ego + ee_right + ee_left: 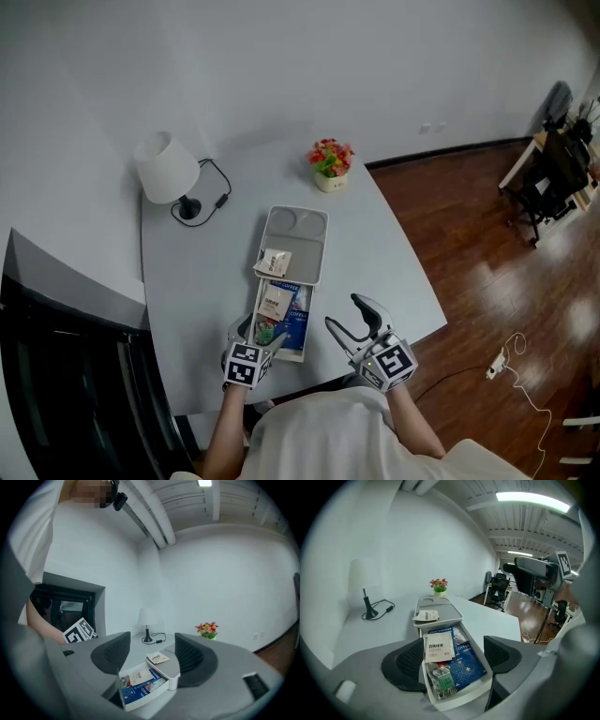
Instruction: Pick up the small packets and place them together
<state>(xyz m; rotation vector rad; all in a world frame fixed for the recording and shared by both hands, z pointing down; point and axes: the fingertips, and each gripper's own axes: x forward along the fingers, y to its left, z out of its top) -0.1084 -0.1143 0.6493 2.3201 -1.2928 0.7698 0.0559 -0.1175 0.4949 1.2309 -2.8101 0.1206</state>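
Both open and empty, the left gripper [450,660] hovers at the small white paper packet [439,646] lying atop others in the open white plastic drawer [460,698], with the right gripper [151,654] nearby, so closing might clamp the drawer's walls or several packets.

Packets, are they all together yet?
Not yet. Done: the drawer is open, with several packets lying together inside. In hand: nothing; the left claw hangs open over the drawer, and the right claw is open and empty. Left: one small packet lies apart on the box top.
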